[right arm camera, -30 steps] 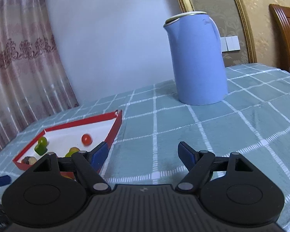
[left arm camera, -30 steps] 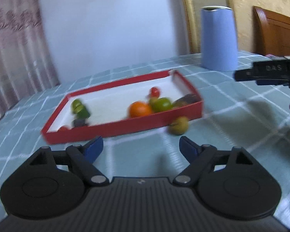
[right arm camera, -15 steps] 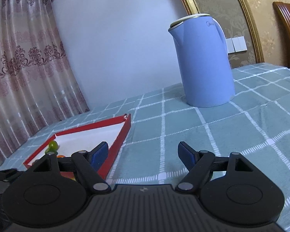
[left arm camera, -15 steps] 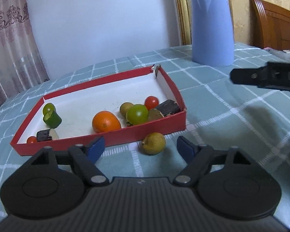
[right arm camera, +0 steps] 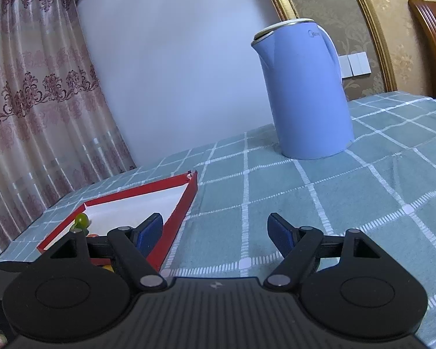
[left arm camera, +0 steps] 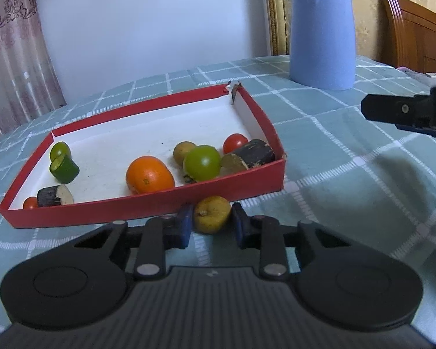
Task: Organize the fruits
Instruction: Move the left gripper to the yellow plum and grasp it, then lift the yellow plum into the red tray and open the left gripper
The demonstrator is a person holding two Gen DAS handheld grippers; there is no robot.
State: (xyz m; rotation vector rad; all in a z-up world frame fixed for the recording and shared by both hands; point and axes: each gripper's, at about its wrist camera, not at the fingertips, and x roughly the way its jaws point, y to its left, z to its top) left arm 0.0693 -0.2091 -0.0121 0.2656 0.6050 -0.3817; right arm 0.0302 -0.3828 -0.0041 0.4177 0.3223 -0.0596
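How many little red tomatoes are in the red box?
2. One red tomato sits near the box's right wall, behind the dark log piece. The other hides in the near left corner. More may be hidden.

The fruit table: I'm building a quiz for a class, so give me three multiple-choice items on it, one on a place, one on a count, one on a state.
1. Where is the yellowish fruit?
A. inside the red tray
B. on the cloth just outside the tray's near wall
C. beside the kettle

2. How many red cherry tomatoes show in the red tray, seen from the left wrist?
A. two
B. four
C. none

3. How do the grippers stand?
A. both open
B. left open, right shut
C. left closed on the fruit, right open

Key: 1 B, it sits on the tablecloth in front of the tray. 2 A, one at each end. 3 C, the left gripper has just closed onto the fruit; the right gripper gapes, empty.
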